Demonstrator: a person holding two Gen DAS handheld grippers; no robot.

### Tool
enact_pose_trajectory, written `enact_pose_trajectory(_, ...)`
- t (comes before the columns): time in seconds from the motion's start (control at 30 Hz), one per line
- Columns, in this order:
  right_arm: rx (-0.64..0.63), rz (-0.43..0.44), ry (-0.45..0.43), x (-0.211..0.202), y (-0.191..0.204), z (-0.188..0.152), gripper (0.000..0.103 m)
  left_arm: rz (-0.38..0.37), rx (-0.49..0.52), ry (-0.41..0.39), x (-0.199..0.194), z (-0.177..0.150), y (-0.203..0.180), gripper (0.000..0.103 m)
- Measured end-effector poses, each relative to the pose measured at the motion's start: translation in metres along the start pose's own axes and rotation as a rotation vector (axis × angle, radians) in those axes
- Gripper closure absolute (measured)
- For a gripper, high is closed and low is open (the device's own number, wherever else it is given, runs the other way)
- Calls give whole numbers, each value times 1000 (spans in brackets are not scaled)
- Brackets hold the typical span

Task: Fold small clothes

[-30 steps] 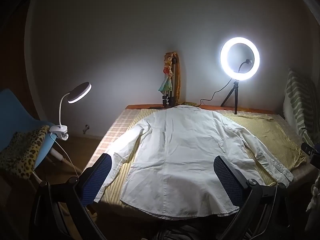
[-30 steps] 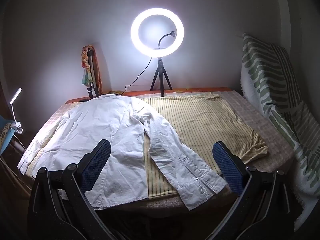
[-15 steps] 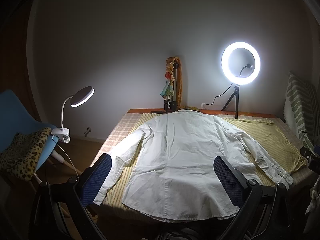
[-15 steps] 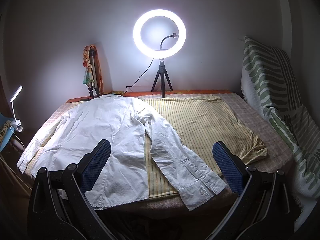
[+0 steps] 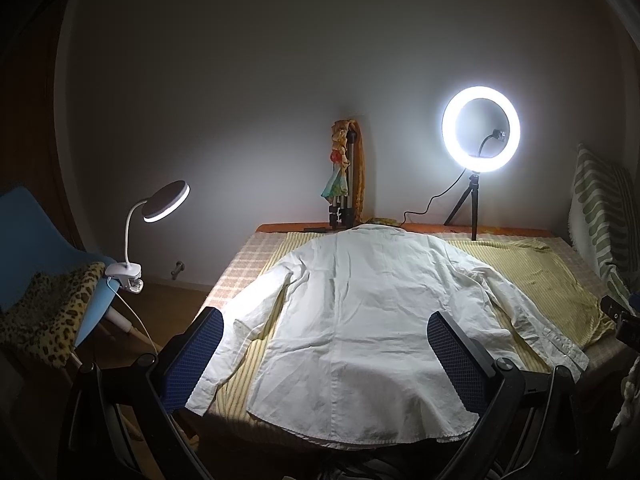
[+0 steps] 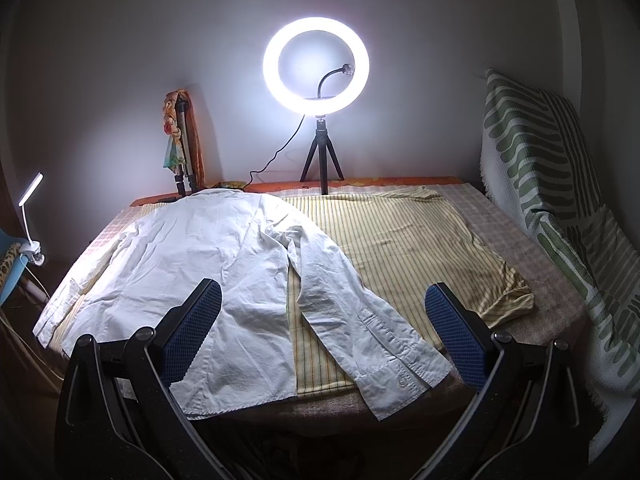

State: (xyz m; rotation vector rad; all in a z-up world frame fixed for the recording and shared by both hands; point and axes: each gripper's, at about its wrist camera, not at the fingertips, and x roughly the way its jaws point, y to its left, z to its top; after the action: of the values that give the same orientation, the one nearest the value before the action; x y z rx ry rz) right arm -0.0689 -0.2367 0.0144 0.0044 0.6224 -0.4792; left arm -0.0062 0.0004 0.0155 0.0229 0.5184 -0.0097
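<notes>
Item: white shirt (image 5: 360,320), lying flat, back up, sleeves spread, on the yellow striped cloth (image 6: 400,232) covering the tabletop (image 6: 532,264). We are holding the left gripper (image 5: 326,356) and right gripper (image 6: 324,328) short of its hem, fingers spread, gripping nothing. Ring light (image 6: 316,64) is shining behind.

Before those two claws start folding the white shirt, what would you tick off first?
1. White shirt lies flat, back up: ok.
2. Both sleeves spread out, right cuff at the near edge: ok.
3. Left gripper open, holding nothing: ok.
4. Right gripper open, holding nothing: ok.
5. Ring light tripod stands apart from the shirt: ok.
6. Buttons fastened underneath: cannot tell.
</notes>
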Motion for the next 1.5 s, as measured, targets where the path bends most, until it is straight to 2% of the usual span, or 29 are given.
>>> enact_pose_trajectory(1.17, -3, -4, -4, -2, 0, -4, 0, 8, -4, -9, -5, -2, 7, 0)
enact_pose_trajectory(1.5, -17, 2, -10, -4, 15, 4, 0, 25, 2, -19, -6, -4, 14, 0)
